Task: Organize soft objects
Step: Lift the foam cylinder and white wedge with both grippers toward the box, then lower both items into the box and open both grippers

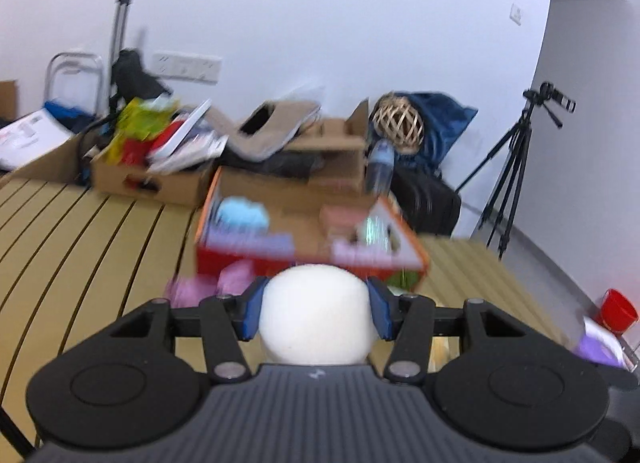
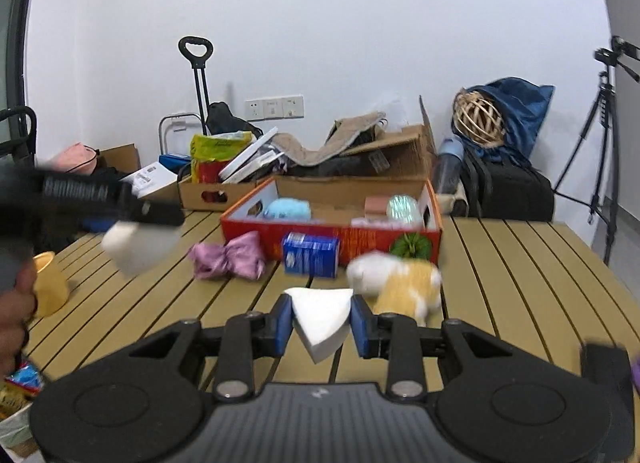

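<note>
My left gripper (image 1: 316, 289) is shut on a rounded white foam piece (image 1: 316, 319), held above the slatted table. In the right wrist view that left gripper (image 2: 160, 219) hovers at the left with its white foam piece (image 2: 136, 247) hanging from it. My right gripper (image 2: 320, 307) is shut on a white wedge-shaped sponge (image 2: 322, 319). Ahead stands an open red cardboard box (image 2: 332, 233) holding a pale blue fluffy item (image 2: 288, 209), a pink block (image 2: 376, 205) and a shiny ball (image 2: 402, 207). A pink cloth bow (image 2: 228, 257) and a white-and-yellow plush (image 2: 400, 283) lie in front of it.
A blue carton (image 2: 311, 255) and a green item (image 2: 412, 245) sit against the red box. A yellow cup (image 2: 48, 283) stands at the left beside a person's hand (image 2: 16, 303). Cluttered cardboard boxes (image 2: 216, 191), bags and a tripod (image 2: 600, 151) line the far wall.
</note>
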